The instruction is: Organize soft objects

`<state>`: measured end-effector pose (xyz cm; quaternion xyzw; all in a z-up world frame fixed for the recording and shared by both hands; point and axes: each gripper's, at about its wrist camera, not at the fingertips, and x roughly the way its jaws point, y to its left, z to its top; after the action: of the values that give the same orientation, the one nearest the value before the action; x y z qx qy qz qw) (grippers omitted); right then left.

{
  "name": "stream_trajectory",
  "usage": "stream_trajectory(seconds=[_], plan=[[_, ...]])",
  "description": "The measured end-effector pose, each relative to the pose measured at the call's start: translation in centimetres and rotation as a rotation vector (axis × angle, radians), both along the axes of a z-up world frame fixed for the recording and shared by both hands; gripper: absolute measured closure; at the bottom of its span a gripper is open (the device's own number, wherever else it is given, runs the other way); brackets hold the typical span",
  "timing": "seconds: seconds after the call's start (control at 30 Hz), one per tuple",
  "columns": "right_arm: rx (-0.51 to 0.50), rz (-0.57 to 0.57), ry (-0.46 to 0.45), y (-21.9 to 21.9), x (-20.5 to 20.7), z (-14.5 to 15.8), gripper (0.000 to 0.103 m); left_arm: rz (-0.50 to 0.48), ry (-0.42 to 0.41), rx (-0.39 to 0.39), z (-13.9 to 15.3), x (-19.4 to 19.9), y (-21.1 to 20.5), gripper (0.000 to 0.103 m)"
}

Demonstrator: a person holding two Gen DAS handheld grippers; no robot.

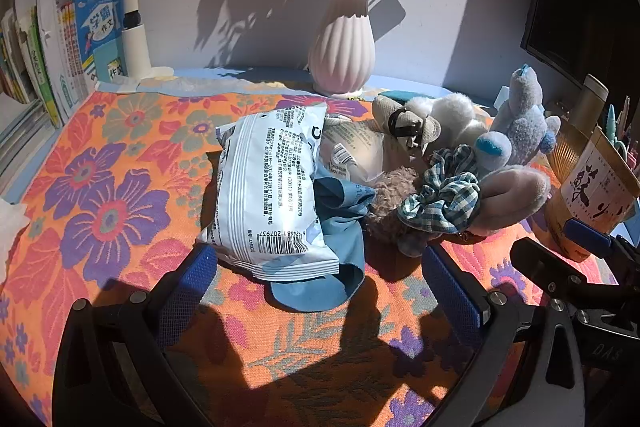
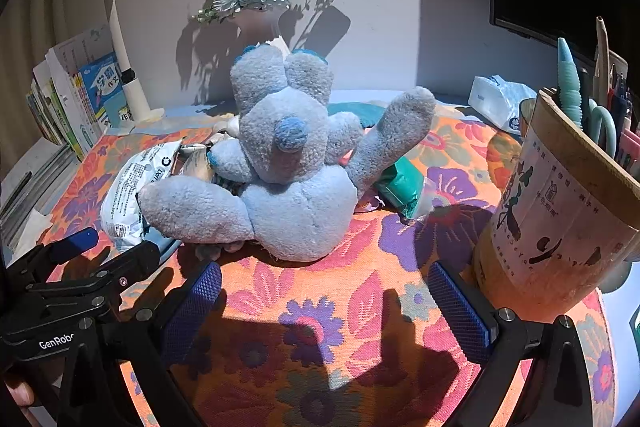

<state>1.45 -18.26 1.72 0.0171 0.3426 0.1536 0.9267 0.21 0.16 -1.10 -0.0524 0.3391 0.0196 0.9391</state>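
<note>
A pile of soft things lies on the floral cloth (image 1: 100, 187). A white printed packet (image 1: 268, 187) rests on a blue cloth (image 1: 340, 223). Right of it lie a checked scrunchie (image 1: 444, 199), a brown fuzzy item (image 1: 394, 187), a white plush with a cap (image 1: 432, 119) and a blue plush toy (image 1: 520, 123). My left gripper (image 1: 320, 291) is open and empty, just short of the packet. In the right wrist view the blue plush toy (image 2: 288, 163) sits facing away, a green packet (image 2: 400, 187) behind it. My right gripper (image 2: 328, 303) is open and empty before the toy.
A pink ribbed vase (image 1: 342, 55) with flowers stands at the back. Books (image 1: 80, 43) and a white lamp base (image 1: 136, 43) stand at the left. A paper pen holder (image 2: 560, 211) stands close on the right. A tissue pack (image 2: 500, 99) lies behind it.
</note>
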Motion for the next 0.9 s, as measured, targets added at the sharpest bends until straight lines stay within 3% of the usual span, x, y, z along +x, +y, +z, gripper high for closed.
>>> stream_trajectory(seconds=[0.47,0.53,0.6,0.7,0.9], plan=[[0.013,-0.011,0.007,-0.2,0.3,0.1,0.0,0.001,-0.017,0.014,0.0,0.0,-0.1,0.001],[0.031,-0.013,0.014,-0.6,0.4,0.1,0.0,0.006,-0.04,0.026,0.2,-0.1,0.0,0.001],[0.052,-0.021,0.026,-1.1,0.5,0.2,0.0,0.006,-0.117,0.073,0.9,-0.5,0.2,0.001],[0.112,-0.021,0.052,-1.9,0.9,0.9,0.0,-0.003,-0.092,0.0,2.2,-0.9,1.5,0.001],[0.172,0.01,0.198,-1.2,4.5,1.0,0.0,0.038,0.01,-0.033,4.0,1.6,4.7,0.001]])
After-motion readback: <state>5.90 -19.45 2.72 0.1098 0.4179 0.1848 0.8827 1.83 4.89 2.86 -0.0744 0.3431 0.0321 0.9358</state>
